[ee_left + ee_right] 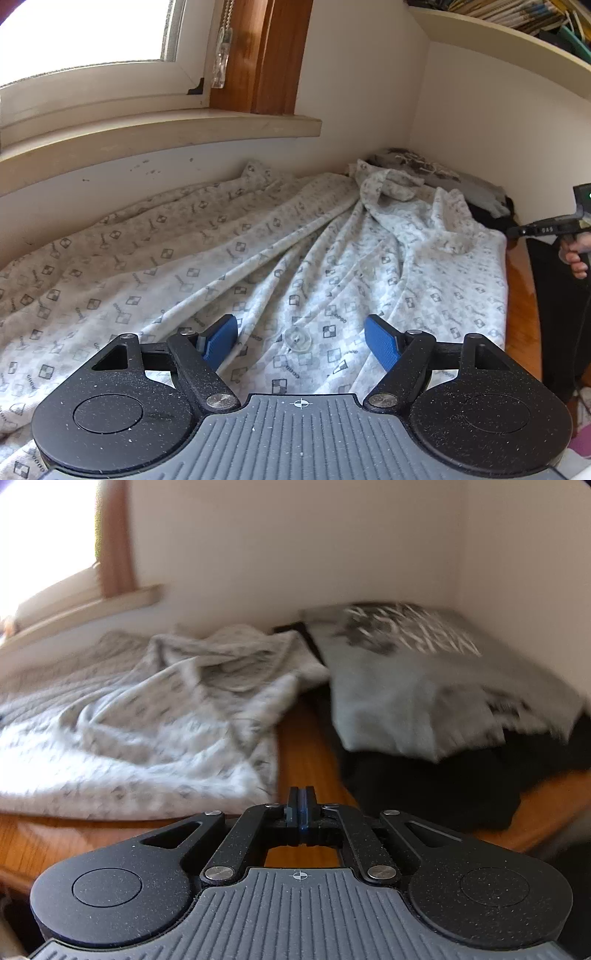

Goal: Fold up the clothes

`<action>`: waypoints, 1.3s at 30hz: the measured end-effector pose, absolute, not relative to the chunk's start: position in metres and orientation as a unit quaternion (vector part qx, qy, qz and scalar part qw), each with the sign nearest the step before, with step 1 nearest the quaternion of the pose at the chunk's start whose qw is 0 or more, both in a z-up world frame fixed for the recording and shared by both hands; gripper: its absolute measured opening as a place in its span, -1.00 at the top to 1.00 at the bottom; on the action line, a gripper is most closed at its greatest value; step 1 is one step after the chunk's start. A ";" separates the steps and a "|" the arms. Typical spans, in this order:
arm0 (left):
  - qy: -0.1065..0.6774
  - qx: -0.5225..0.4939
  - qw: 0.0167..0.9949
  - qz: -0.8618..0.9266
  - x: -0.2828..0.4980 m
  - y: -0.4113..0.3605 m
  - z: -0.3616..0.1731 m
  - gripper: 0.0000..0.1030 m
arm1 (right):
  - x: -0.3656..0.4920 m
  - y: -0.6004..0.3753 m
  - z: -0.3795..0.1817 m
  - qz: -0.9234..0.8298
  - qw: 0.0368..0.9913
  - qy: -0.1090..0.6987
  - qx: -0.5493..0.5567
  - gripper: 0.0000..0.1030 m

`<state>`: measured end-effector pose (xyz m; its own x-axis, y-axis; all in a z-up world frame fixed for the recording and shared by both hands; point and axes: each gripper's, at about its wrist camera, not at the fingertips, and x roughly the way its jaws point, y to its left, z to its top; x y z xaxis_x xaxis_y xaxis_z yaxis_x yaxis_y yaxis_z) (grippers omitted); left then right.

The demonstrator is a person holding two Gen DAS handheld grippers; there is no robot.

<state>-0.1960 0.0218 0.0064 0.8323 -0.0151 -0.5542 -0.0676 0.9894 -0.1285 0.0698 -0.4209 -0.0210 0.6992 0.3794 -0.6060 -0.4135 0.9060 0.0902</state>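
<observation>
Two grippers, one shirt awaiting its fold

Item one: patterned button shirt (303, 266), spread rumpled across my wooden table (303, 746) under the window sill (159, 133). Left gripper (301, 341) stands wide over the button placket, I judge to take hold of the front edge. Right gripper (301, 812) is pressed closed on nothing, clear of the hem over bare wood. Item two: folded grey garment (424, 686) on dark cloth, kept in the wall corner, likely finished stock.

Left claw (301, 341) spread wide, right claw (301, 808) clamped together, empty.
</observation>
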 end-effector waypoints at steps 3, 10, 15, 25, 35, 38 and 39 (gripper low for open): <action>0.279 -0.067 0.957 0.032 -0.201 0.020 0.009 -0.53 | 0.070 -0.424 -0.023 0.222 0.927 0.302 -0.005 0.89; 0.267 -0.058 0.959 0.070 -0.244 0.025 0.033 -0.59 | 0.051 -0.357 -0.015 0.284 0.928 0.240 -0.015 0.21; 0.273 -0.063 0.953 0.119 -0.297 0.039 0.040 -0.62 | 0.046 -0.298 -0.019 0.349 0.908 0.232 -0.014 -0.10; 0.277 -0.130 0.933 0.190 -0.405 0.062 0.031 -0.51 | 0.034 -0.212 -0.015 0.379 0.900 0.202 -0.080 -0.36; 0.268 -0.149 0.929 0.206 -0.440 0.055 0.017 -0.53 | 0.005 -0.106 0.001 0.538 0.808 0.227 -0.076 0.16; 0.266 -0.155 0.929 0.206 -0.446 0.055 0.014 -0.53 | -0.017 -0.052 0.005 0.597 0.761 0.235 -0.096 0.18; 0.266 -0.156 0.928 0.208 -0.449 0.056 0.013 -0.53 | -0.025 -0.033 0.005 0.614 0.745 0.239 -0.103 0.18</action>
